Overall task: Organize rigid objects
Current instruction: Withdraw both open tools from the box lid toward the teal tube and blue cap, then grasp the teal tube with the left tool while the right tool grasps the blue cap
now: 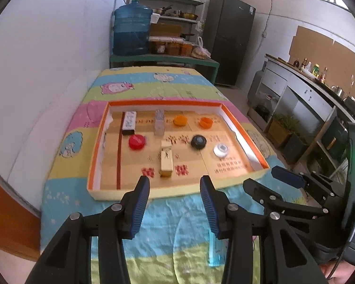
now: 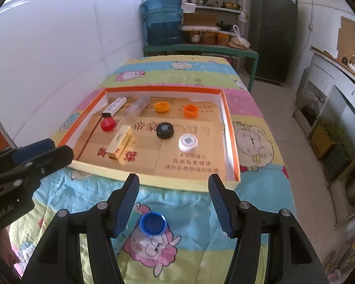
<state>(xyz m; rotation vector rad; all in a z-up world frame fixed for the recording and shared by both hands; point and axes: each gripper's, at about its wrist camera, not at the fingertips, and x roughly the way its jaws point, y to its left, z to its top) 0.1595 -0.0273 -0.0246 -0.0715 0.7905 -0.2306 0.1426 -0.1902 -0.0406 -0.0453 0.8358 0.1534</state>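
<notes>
Grippers: ribbed blue pads (image 2: 127,203); round blue cap (image 2: 153,223) on quilt (image 2: 201,236)

Right gripper (image 1: 281,179): its far finger is mostly hidden behind the near one in the left wrist view. Left gripper (image 2: 42,151) is cut off by the frame edge in the right wrist view. Pale blue translucent strip (image 1: 215,250) on the cloth is half hidden behind a left finger; identity unclear. Print on the shallow orange-rimmed cardboard tray (image 2: 230,127) floor is too blurred to read.
</notes>
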